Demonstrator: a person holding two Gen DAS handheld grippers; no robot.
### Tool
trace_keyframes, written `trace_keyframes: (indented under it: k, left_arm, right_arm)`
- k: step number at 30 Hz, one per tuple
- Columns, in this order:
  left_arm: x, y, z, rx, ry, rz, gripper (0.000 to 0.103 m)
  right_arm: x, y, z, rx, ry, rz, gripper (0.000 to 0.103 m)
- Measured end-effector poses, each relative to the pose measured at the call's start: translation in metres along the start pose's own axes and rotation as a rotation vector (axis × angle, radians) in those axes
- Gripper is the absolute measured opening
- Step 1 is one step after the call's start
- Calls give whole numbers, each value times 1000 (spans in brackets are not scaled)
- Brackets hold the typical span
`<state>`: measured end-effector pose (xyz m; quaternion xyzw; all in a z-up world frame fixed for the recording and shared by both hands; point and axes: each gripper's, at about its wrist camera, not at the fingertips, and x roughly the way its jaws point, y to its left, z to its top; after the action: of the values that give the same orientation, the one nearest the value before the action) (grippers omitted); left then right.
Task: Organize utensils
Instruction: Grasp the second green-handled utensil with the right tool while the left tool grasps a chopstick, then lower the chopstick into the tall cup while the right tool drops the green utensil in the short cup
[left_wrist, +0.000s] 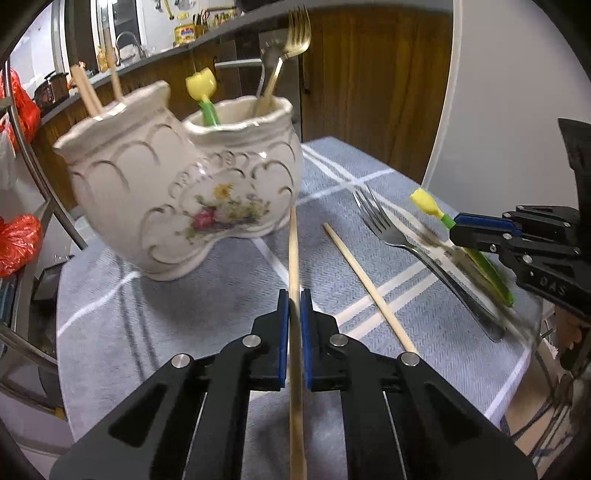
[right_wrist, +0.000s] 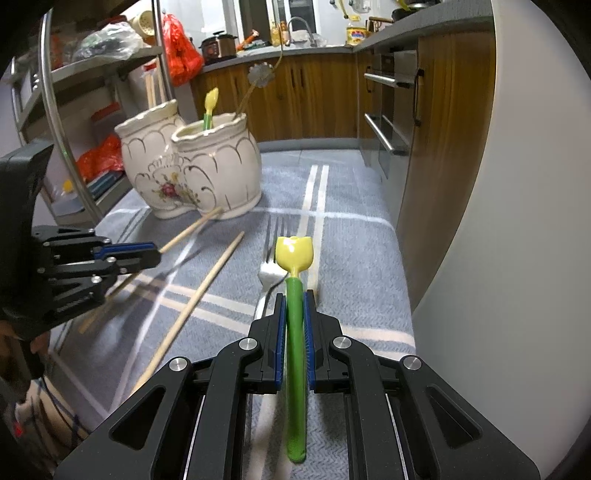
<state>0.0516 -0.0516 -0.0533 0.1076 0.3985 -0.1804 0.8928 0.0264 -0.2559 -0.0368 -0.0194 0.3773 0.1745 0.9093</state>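
My left tool (left_wrist: 294, 301) sits nearest the lens, its blue pads pinching a wooden chopstick (left_wrist: 293, 251) that runs straight out toward twelve o'clock, its far tip just short of the ceramic holder (left_wrist: 177, 192). My right tool (right_wrist: 294, 302) is likewise pressed onto a thing: the green stem of a yellow tulip-topped utensil (right_wrist: 294, 254), whose flower head points to twelve o'clock above the table.

In the left wrist view, a second chopstick (left_wrist: 369, 288) lies loose on the grey cloth (left_wrist: 184, 295) at about one o'clock from my left tool, slanting away. Further toward two o'clock a dark fork (left_wrist: 384, 225) lies flat on the cloth, tines pointing away, just beside the utensil my right tool holds.

The holder is a cream twin-pot piece with gold scallops and a painted flower spray, standing at eleven o'clock from my left tool. Its left pot holds two chopsticks (left_wrist: 88, 92); its right pot holds another tulip utensil (left_wrist: 203, 92) and a gold fork (left_wrist: 291, 48) beside a silver piece I cannot identify.

Beyond the table run wooden cabinets (right_wrist: 314, 103) and a counter with a sink tap (right_wrist: 299, 26). A metal rack (right_wrist: 66, 122) with red bags (right_wrist: 181, 51) stands at ten o'clock in the right wrist view.
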Motion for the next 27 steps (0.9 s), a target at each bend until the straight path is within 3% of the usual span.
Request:
trace_keyframes:
  k: [11,17,27]
  left_arm:
    - [-48,11,-8,46,-150,-42,6]
    - [-61,23,-6,26,-181,-59,6]
    - [-91,44,-6,-15,-309,-79,6]
  right_arm:
    - [-8,11,14,-12,-51,-12,10]
    - [-10,22,24,-23,-65,1,10]
    - [-15,33,42,-11,-134,28,10]
